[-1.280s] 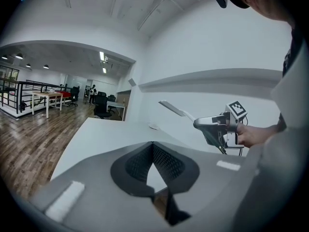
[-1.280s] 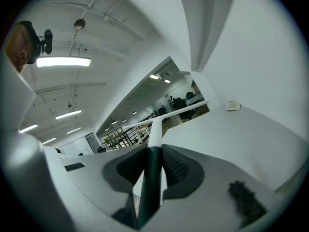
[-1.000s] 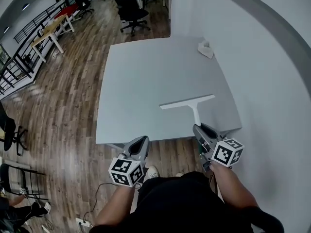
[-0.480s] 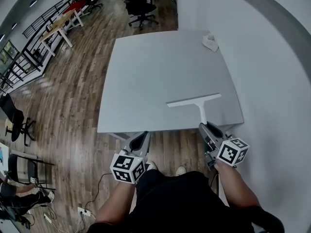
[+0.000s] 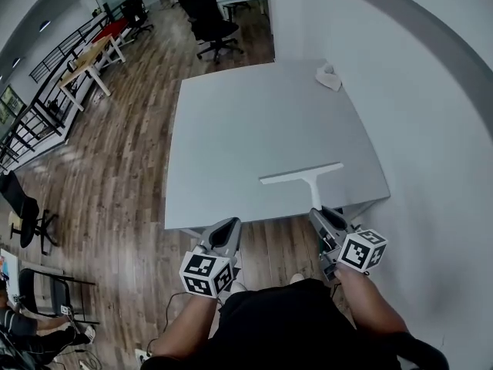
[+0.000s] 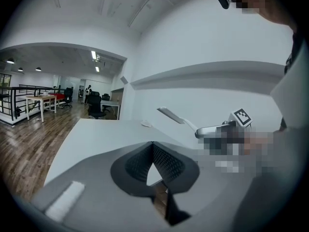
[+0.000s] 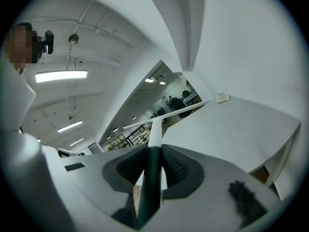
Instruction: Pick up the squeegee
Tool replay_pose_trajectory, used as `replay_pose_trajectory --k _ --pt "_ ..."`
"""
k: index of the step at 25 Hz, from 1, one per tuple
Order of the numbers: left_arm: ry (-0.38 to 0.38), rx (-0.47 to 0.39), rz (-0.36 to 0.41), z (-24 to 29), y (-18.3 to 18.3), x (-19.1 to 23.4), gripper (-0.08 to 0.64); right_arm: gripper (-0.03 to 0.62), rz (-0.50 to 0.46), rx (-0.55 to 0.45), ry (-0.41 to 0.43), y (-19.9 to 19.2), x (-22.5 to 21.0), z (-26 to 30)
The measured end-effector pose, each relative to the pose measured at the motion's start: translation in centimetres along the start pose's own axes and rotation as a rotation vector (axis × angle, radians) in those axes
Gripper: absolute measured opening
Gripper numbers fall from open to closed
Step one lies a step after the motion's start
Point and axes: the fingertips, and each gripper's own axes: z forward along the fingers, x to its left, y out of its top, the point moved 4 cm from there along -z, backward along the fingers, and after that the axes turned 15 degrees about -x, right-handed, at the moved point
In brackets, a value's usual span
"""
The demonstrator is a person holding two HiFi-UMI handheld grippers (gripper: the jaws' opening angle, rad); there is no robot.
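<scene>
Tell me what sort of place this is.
Most likely an open-plan office. It has black swivel office chairs, a wood-topped desk with white legs, a brown wood-plank floor, and a pale grey square table against a white wall.

The squeegee [image 5: 304, 177] is white, with a dark end on its handle. The tabletop [image 5: 254, 129] is pale grey. The left gripper [image 5: 230, 224] and right gripper [image 5: 317, 214] are grey, with black and white squares on their cubes. The floor [image 5: 115, 145] is brown wood.
</scene>
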Motion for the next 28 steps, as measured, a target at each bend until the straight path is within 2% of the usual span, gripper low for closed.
replay_pose_trajectory --k 3,8,17,28 --pt "-0.023 -0.006 0.016 -2.5 -0.1 2.9 0.006 0.103 -0.024 -0.01 -0.003 -2.6 3.2 1.3" --pt "-0.054 0.015 0.009 -3.7 -1.4 5.4 0.006 0.103 -0.018 -0.039 -0.023 -4.8 5.1 2.5" --pt "-0.08 0.025 -0.019 -3.8 -1.6 5.5 0.006 0.103 -0.046 0.003 -0.059 -4.6 5.5 2.5" --pt "-0.054 0.013 -0.035 -5.1 -1.7 6.6 0.006 0.103 -0.083 0.032 -0.06 -5.2 6.2 3.2"
